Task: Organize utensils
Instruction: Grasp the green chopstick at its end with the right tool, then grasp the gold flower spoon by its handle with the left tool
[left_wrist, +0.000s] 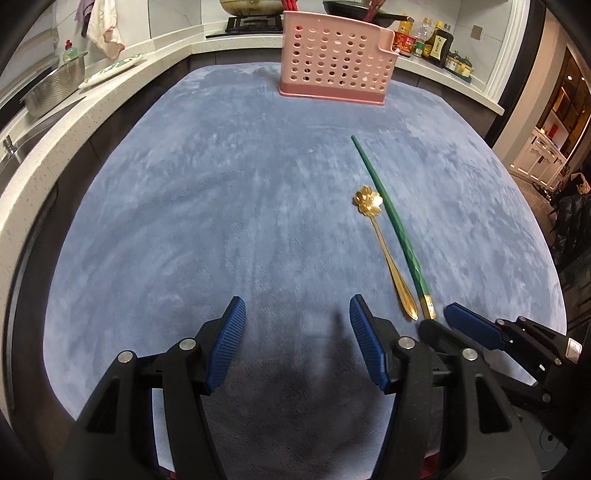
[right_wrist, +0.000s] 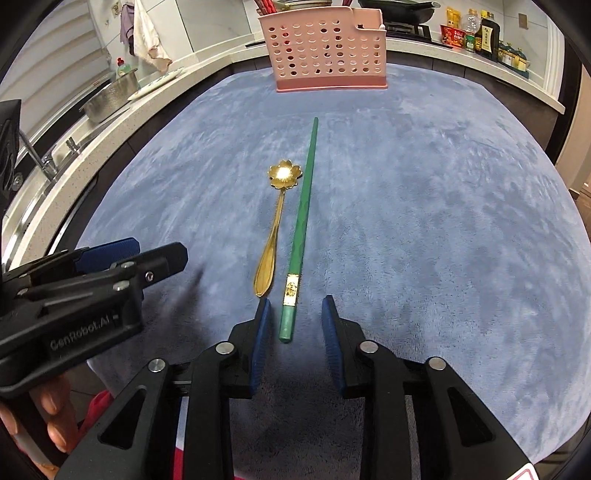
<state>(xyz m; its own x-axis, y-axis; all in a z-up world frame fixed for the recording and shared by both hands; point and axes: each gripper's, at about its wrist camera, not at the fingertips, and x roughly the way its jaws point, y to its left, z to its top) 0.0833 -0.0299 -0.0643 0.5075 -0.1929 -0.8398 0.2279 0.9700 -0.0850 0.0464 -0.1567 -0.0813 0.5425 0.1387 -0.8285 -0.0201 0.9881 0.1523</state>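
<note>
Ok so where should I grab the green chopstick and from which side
Probably the thick near end of the green chopstick, by its gold band. It lies flat, pointing away, already between the open right gripper jaws. Come straight down from above; the gold spoon lies close on its left.

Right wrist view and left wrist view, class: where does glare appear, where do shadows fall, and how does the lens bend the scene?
Right wrist view: strong glare burns out the bowl of the gold spoon; the blue cloth darkens below the right gripper. Left wrist view: a soft shadow lies between the fingers of the left gripper; the counter edge curves, and dark corners frame the picture.
</note>
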